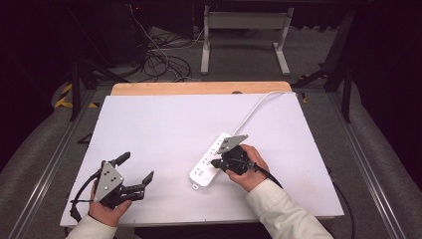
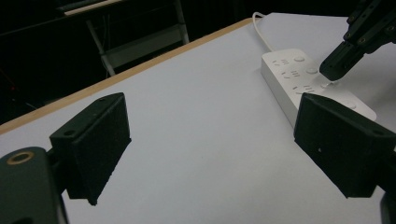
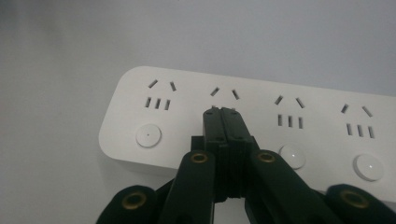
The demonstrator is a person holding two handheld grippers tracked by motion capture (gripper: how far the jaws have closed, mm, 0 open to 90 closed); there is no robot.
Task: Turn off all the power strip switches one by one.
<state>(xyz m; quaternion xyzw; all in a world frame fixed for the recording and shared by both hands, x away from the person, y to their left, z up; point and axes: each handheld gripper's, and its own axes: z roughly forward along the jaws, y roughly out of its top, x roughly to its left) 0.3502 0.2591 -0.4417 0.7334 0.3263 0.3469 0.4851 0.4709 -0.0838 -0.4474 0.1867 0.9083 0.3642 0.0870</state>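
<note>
A white power strip with several sockets and round buttons lies right of centre on the white table. Its white cable runs off over the far edge. My right gripper is shut with nothing in it, tips down on the strip. In the right gripper view the closed jaws of the right gripper rest by the second socket of the power strip and hide the button there. My left gripper stands open at the near left, apart from the strip. From the left gripper, the power strip lies ahead, under the right gripper.
A wooden strip edges the table's far side. Beyond it, on the floor, lie tangled cables and the legs of a grey frame. Metal rails run along both sides of the table.
</note>
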